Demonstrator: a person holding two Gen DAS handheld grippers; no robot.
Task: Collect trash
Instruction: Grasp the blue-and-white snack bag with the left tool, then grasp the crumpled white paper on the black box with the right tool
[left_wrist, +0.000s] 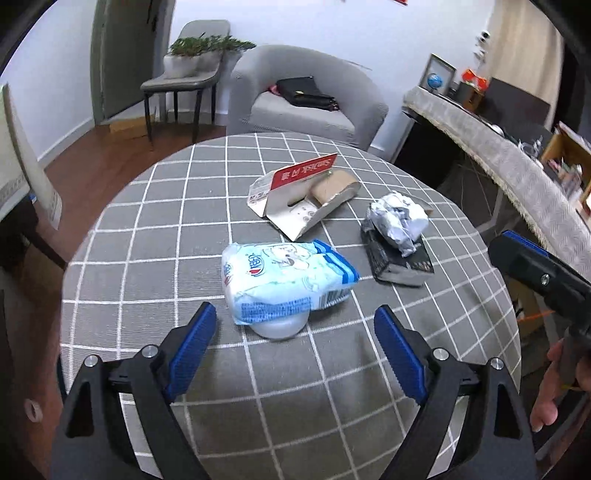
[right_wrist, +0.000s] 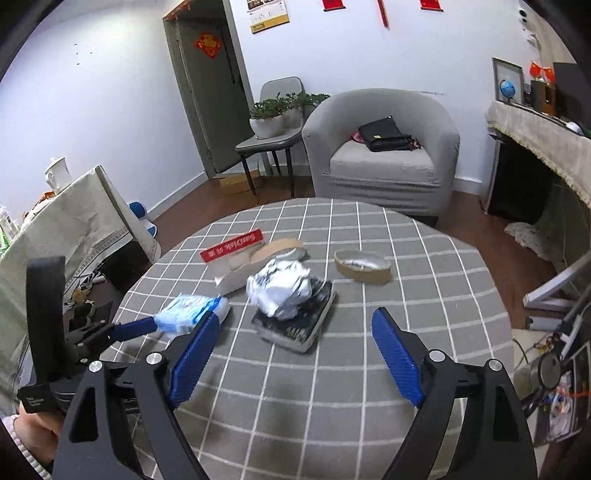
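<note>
While both tongs, left tongs and right tongs, hang spread wide and empty, blue tissue pack and crumpled foil wad sit on the counter.

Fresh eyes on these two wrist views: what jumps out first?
The litter on the round grey checked table: a light blue plastic packet nearest the open left gripper, and a crumpled silver wrapper sitting on a dark book ahead of the open right gripper. Behind them lies red-and-white card packaging, with a grey armchair holding a black bag beyond the table.
</note>
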